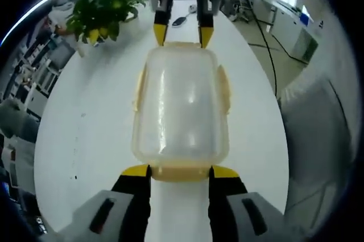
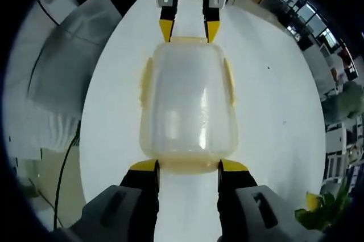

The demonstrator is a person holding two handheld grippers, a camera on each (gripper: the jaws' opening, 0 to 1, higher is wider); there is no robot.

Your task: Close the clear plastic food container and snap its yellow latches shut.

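Container point(image 1: 182, 114) sits on white table point(image 1: 91, 128), dead ahead between my two grippers. Left gripper point(image 1: 181, 171) spread wide, tips flanking near end latch point(image 1: 181, 172), gripping nothing. Right gripper point(image 2: 188, 166) likewise spread at opposite end. I judge container light, thin-walled, slippery (lid looks seated). Best press latches, not squeeze walls; side latches point(image 2: 229, 82) need pushing too.
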